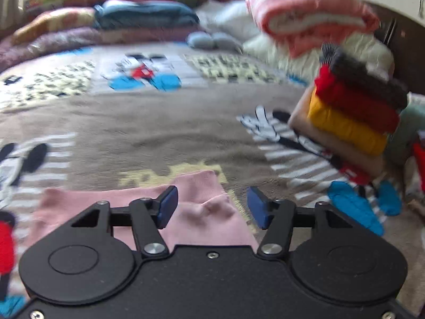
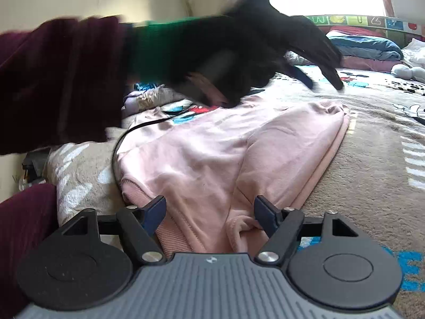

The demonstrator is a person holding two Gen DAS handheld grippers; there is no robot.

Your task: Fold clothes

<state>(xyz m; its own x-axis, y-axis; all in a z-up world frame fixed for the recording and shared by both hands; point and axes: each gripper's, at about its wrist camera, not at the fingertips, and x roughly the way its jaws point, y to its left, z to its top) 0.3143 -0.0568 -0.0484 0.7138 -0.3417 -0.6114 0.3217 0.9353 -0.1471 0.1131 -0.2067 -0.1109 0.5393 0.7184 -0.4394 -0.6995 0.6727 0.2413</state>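
Little can be read. On the coloured board (image 2: 366, 21) behind the bed (image 2: 372, 138), single signs show, one like a "J"; the rest blur.

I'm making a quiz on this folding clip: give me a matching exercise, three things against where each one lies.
Things:
1. pink sweatshirt
2. folded stack
3. blue bedding

Places:
A. far end of the bed
B. right side of the bed in the left wrist view
C. spread just ahead of both grippers

Pairs: 1-C, 2-B, 3-A
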